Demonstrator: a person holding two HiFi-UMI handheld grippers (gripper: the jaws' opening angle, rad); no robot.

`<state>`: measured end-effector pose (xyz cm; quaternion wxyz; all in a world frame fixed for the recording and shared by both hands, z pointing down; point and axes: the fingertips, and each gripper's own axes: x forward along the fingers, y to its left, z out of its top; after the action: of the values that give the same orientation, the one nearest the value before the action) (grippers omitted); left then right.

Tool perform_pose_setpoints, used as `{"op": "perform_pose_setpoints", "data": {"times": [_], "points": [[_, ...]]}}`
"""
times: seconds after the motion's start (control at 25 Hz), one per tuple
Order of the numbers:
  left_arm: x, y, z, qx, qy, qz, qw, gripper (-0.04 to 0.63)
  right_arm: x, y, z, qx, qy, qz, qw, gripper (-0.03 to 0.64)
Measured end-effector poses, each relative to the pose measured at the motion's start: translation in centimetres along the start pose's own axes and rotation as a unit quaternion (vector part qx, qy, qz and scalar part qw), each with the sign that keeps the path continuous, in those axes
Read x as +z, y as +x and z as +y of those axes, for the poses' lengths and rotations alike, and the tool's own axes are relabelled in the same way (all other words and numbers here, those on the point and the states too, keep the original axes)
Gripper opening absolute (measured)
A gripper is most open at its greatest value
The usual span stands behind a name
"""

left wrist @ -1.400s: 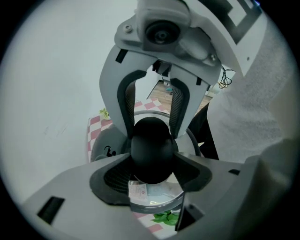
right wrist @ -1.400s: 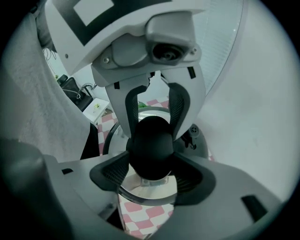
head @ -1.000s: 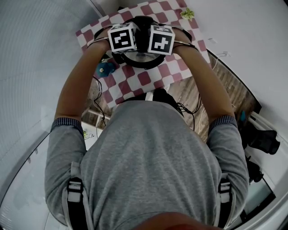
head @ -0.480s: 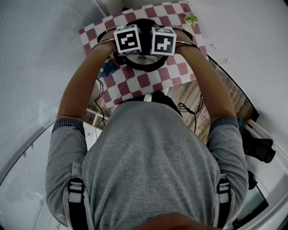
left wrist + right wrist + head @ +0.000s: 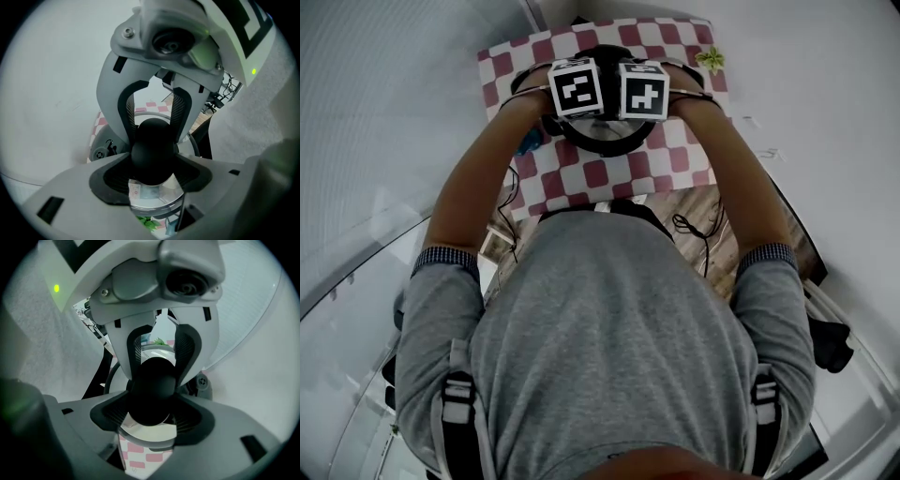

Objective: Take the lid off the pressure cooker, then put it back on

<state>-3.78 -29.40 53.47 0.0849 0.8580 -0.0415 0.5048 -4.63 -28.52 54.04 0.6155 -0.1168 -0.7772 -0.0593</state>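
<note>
The steel pressure cooker (image 5: 602, 141) stands on a table with a red-and-white checkered cloth (image 5: 581, 178), mostly hidden under both marker cubes. My left gripper (image 5: 578, 89) and right gripper (image 5: 642, 91) meet over its lid, pointing steeply down. In the left gripper view my left gripper (image 5: 152, 164) has its dark pads closed round the black lid handle (image 5: 152, 150), with the shiny lid (image 5: 154, 199) below. In the right gripper view my right gripper (image 5: 152, 404) clamps the same handle (image 5: 152, 385) from the opposite side. Each view shows the other gripper's fingers facing it.
A small green plant-like thing (image 5: 710, 58) lies at the cloth's far right corner and a blue-green object (image 5: 528, 142) at its left edge. Cables (image 5: 689, 225) trail over the wooden floor in front of the table. White walls close in on both sides.
Both marker cubes have rolled a little round the handle while staying over the cooker. The head view has shifted, so the table sits slightly further right in the picture.
</note>
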Motion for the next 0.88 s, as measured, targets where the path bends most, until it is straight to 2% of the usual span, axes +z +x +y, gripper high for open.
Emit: {"op": "perform_pose_setpoints", "data": {"times": [0.44, 0.68, 0.88], "points": [[0.36, -0.39, 0.66, 0.048, -0.071, -0.012, 0.9962, 0.305, 0.13, 0.08, -0.10, 0.021, -0.101, -0.002, 0.995, 0.311], [0.19, -0.65, 1.03, 0.070, -0.120, -0.012, 0.9903, 0.305, 0.19, -0.01, -0.23, 0.030, -0.159, 0.004, 0.987, 0.313], [-0.13, -0.58, 0.46, 0.069, -0.173, -0.002, 0.9825, 0.307, 0.11, -0.09, -0.26, 0.021, -0.201, 0.013, 0.979, 0.313]]}}
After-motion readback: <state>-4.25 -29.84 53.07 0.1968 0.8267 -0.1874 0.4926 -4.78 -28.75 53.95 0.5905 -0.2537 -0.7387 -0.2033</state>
